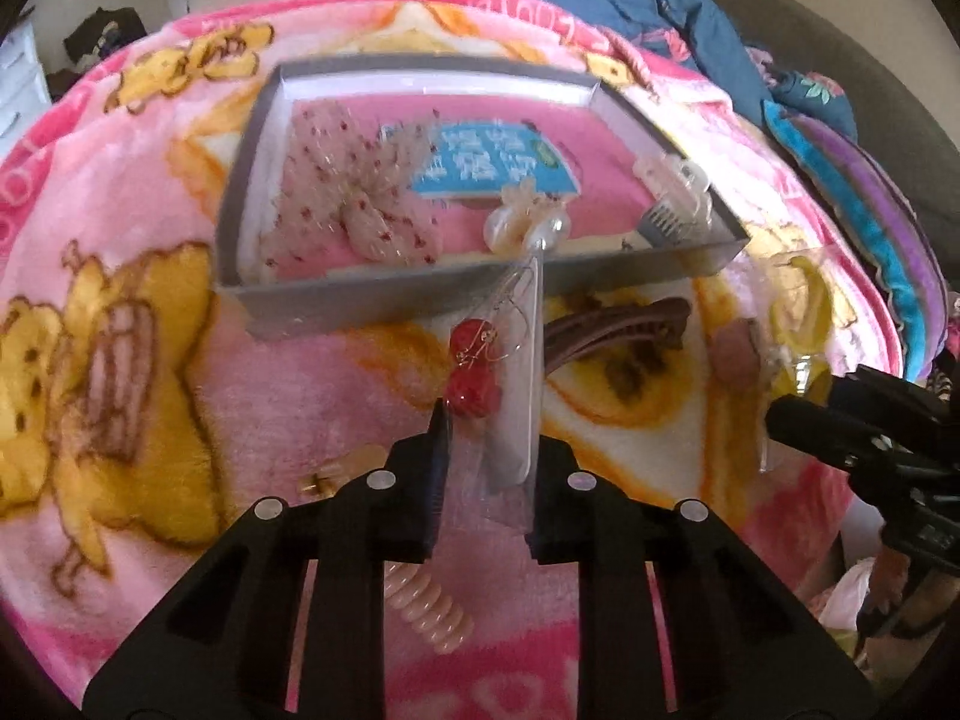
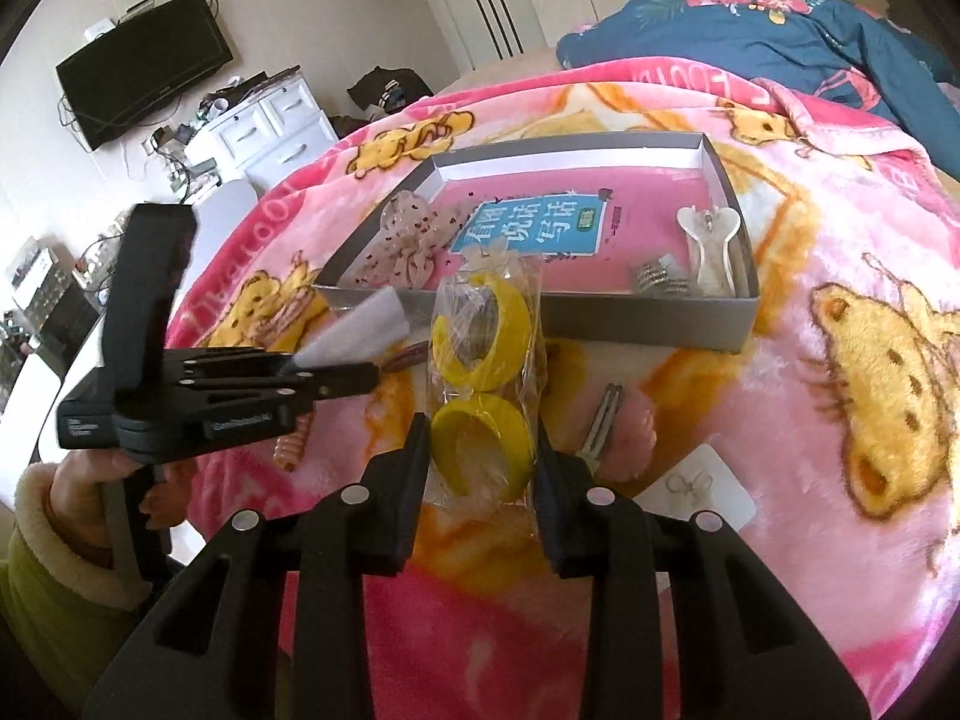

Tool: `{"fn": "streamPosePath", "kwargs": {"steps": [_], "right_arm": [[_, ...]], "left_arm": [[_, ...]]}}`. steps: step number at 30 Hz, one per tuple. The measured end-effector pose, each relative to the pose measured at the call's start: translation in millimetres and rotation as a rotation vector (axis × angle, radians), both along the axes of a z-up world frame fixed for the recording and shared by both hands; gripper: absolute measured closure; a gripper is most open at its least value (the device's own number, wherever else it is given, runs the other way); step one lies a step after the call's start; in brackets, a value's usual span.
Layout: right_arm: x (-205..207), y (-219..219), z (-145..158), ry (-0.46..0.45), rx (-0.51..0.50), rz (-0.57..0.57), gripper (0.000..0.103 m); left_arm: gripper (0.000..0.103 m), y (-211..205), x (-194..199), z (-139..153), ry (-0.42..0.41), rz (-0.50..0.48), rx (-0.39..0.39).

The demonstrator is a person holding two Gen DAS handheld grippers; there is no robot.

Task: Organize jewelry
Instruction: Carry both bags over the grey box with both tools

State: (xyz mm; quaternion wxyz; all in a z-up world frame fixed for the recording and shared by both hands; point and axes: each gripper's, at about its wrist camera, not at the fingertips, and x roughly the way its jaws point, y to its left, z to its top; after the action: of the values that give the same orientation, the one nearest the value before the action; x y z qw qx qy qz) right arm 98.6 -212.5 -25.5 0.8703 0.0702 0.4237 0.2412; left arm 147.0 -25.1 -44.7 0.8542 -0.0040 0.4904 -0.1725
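Note:
A grey shallow box (image 1: 336, 309) lies on the pink blanket, also in the right wrist view (image 2: 654, 315). It holds a dotted scrunchie (image 1: 354, 192), a pearl clip (image 1: 522, 225) and a clear claw clip (image 1: 672, 180). My left gripper (image 1: 486, 450) is shut on a clear packet with red earrings (image 1: 474, 384), held just in front of the box's near wall. My right gripper (image 2: 483, 456) is shut on a clear bag of yellow rings (image 2: 480, 360), also held in front of the box.
On the blanket lie a brown hair clip (image 1: 618, 330), a coil hair tie (image 1: 432, 612), a small gold piece (image 1: 321, 483), a metal clip (image 2: 600, 426) and a white earring card (image 2: 696, 489). A blue quilt (image 2: 780, 30) lies behind the box.

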Motion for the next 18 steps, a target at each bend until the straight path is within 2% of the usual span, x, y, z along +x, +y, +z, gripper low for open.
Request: {"fn": "streamPosePath", "kwargs": {"steps": [12,18], "right_arm": [[-1.8,11.3,12.2,-0.024,0.001,0.023,0.072],[-1.4,23.6,18.4,-0.034,0.001,0.048,0.072]], "left_arm": [[0.091,37.9,-11.0,39.7,-0.099,0.096,-0.067],[0.091,60.6,-10.2,48.5,-0.121,0.157,-0.087]]}}
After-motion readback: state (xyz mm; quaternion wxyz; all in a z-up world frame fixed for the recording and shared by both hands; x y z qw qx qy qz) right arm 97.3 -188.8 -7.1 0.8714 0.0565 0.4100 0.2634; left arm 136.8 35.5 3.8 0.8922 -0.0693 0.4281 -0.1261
